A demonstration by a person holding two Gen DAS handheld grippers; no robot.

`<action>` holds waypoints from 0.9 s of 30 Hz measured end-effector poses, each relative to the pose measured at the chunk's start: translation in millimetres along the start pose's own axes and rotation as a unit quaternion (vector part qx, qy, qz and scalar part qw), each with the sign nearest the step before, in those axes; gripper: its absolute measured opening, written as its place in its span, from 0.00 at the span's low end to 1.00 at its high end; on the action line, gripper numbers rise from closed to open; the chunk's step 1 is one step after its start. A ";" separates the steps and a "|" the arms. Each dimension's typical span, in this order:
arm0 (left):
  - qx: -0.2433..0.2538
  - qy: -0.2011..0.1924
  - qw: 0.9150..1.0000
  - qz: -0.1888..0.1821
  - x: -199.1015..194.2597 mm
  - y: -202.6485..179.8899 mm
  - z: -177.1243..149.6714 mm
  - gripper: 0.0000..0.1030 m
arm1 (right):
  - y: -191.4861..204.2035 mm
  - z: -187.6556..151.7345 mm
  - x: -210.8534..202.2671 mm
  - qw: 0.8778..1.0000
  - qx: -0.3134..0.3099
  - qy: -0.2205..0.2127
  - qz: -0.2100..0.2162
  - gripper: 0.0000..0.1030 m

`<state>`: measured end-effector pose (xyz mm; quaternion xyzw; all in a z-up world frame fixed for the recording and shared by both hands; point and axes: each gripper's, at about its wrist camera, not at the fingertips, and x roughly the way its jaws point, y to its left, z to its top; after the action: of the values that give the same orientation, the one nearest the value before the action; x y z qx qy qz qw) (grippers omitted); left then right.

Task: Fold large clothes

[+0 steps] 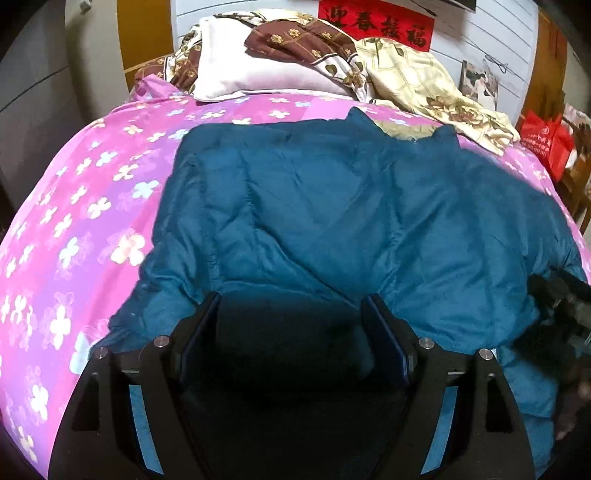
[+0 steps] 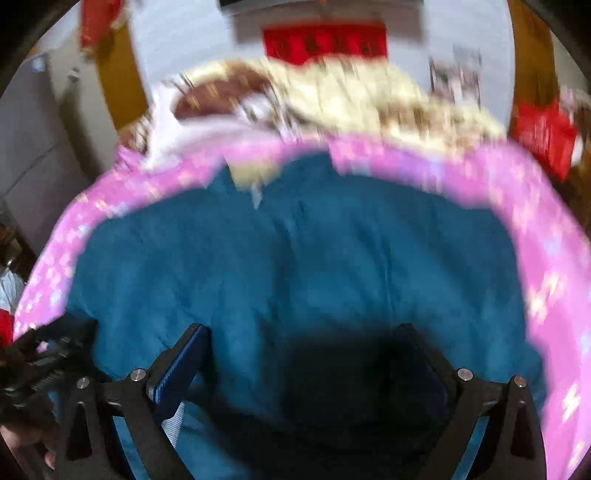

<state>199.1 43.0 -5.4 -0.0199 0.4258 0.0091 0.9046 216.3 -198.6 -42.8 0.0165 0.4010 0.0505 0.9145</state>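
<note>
A large teal padded jacket [image 1: 332, 206] lies spread on a pink flowered bedsheet [image 1: 74, 221]. Its collar points to the far end of the bed. My left gripper [image 1: 291, 306] is open, jaws wide apart, just above the jacket's near hem. The right wrist view is blurred by motion; there the jacket [image 2: 295, 266] fills the middle. My right gripper [image 2: 306, 339] is open over the near hem. The right gripper also shows in the left wrist view [image 1: 561, 302] at the right edge, and the left gripper shows in the right wrist view [image 2: 40, 362] at the left edge.
A white pillow [image 1: 255, 77] and a bunched brown and cream floral quilt [image 1: 406, 74] lie at the head of the bed. A red banner [image 1: 376, 26] hangs on the wall. A red bag [image 1: 546, 140] stands right of the bed. Grey wardrobe [image 1: 33, 92] at left.
</note>
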 end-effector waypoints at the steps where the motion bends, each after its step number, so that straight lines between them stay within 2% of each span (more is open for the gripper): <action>1: 0.000 0.000 1.000 0.001 0.4 0.4 -0.2 0.77 | 1.1 -5.2 0.3 1.000 -0.007 -0.012 -0.004 1.00; 5: -0.011 0.005 1.000 0.000 6.0 4.6 -0.4 0.87 | 3.1 -7.0 2.3 1.000 -0.012 -0.011 -0.013 1.00; 7: -0.016 0.008 1.000 -0.004 8.5 6.3 -0.1 0.88 | 3.2 -7.3 2.7 1.000 -0.013 -0.010 -0.014 1.00; 21: -0.008 -0.004 1.000 0.007 10.7 1.6 -5.0 0.92 | 0.3 -4.8 8.6 1.000 -0.005 -0.001 -0.007 1.00; 27: -0.013 -0.007 1.000 -0.001 9.0 3.9 -6.1 0.92 | 1.7 -4.1 9.5 1.000 -0.010 0.000 -0.014 1.00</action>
<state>200.0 46.6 -16.3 -0.0322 0.4197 0.0139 0.9070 219.5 -195.9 -52.4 0.0012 0.4010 0.0414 0.9151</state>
